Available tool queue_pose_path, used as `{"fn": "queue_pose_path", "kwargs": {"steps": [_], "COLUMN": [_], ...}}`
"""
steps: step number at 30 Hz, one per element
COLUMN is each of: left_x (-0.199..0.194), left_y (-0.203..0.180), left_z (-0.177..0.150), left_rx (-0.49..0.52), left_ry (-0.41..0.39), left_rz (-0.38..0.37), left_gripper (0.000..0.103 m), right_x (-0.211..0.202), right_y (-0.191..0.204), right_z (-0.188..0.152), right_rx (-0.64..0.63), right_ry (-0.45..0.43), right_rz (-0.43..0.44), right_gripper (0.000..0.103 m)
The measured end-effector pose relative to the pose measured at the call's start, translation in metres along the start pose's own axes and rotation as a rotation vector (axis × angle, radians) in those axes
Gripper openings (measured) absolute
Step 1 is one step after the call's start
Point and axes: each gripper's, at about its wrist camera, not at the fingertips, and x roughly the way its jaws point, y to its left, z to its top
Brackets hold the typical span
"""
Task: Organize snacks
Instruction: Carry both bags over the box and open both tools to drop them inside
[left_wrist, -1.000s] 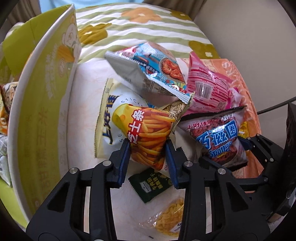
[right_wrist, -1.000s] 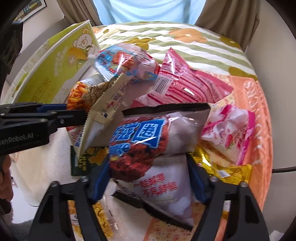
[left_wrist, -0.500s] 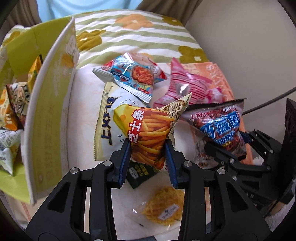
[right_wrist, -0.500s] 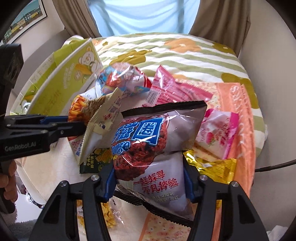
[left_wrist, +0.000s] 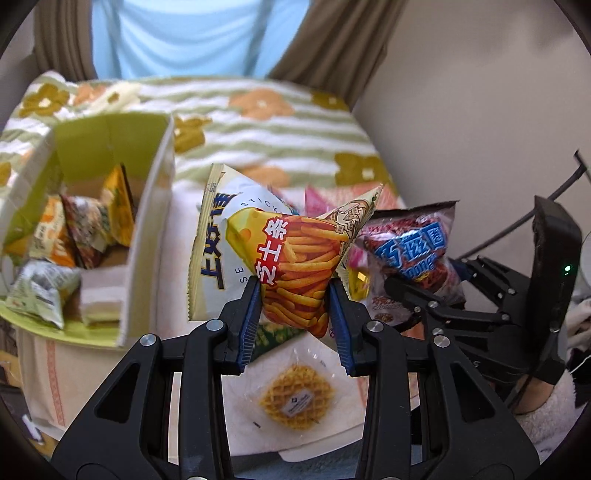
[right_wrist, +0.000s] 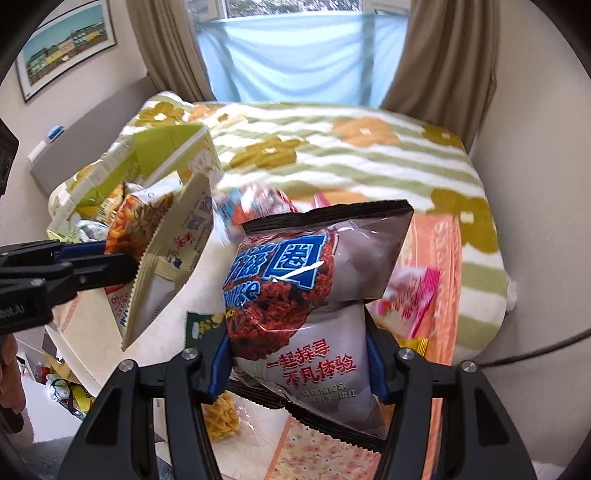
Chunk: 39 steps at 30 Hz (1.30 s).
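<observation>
With both bags already off the bed, we had one snack in each tool. Nearest, our left gripper (left_wrist: 293, 317) was clamped down tight on the lower corner of the cheese stick bag (left_wrist: 291, 266); the bag hung clear above a wrapped waffle (left_wrist: 294, 401) lying on the pale cloth below. Our right gripper (right_wrist: 297, 363) sat partly closed, pads pressing the sides of the brown sponge snack bag (right_wrist: 314, 295), which stood upright between the fingers.

Behind the held bags, a few loose packs remained on the bed: a green packet (right_wrist: 199, 325), a pink packet (right_wrist: 410, 295) and a gold one, partly hidden.

Further left stood the green cardboard box (left_wrist: 147, 229), open at the top, with several small packets (left_wrist: 77, 236) already inside. That looked like the destination, so the step in hand was probably carry and drop.

Our read on doing it well: keep both grips firm, since puffy bags slip; clear the box's near wall before lowering; take the left bag in first, as it was nearer the box; release low inside, not from height. Watch that the two bags didn't snag each other, they hung just beside one another.
</observation>
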Motion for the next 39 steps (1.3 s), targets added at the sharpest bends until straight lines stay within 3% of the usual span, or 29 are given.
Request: {"fn": "queue_pose_path", "kwargs": {"steps": [5, 12, 24, 32, 33, 35, 36, 37, 39], "left_x": [-0.039, -0.069, -0.040, -0.005, -0.001, 0.005, 0.007, 0.006, 0.002], "left_y": [0.021, 0.084, 0.254, 0.309, 0.310, 0.315, 0.316, 0.318, 0.321], "left_z": [0.022, 0.059, 0.116, 0.127, 0.126, 0.125, 0.123, 0.121, 0.117], "left_rx": [-0.009, -0.019, -0.048, -0.008, 0.003, 0.024, 0.028, 0.027, 0.016], "left_ry": [-0.107, -0.180, -0.086, 0.020, 0.034, 0.057, 0.063, 0.059, 0.046], "left_rz": [0.012, 0.039, 0.086, 0.059, 0.066, 0.090, 0.094, 0.091, 0.074], "left_gripper": [0.032, 0.032, 0.033, 0.033, 0.036, 0.057, 0.087, 0.103, 0.103], "right_x": [-0.022, -0.031, 0.037, 0.071, 0.074, 0.076, 0.078, 0.078, 0.080], "right_y": [0.021, 0.069, 0.178, 0.217, 0.219, 0.222, 0.223, 0.223, 0.225], "right_z": [0.027, 0.078, 0.156, 0.175, 0.176, 0.178, 0.178, 0.178, 0.178], "right_rx": [-0.056, -0.093, -0.060, 0.007, 0.021, 0.038, 0.045, 0.049, 0.055], "right_ry": [-0.071, -0.159, -0.140, -0.093, -0.087, -0.080, -0.074, -0.067, -0.056], "right_rz": [0.004, 0.046, 0.108, 0.074, 0.067, 0.059, 0.054, 0.048, 0.040], "right_gripper": [0.055, 0.055, 0.055, 0.055, 0.055, 0.055, 0.055, 0.055, 0.055]}}
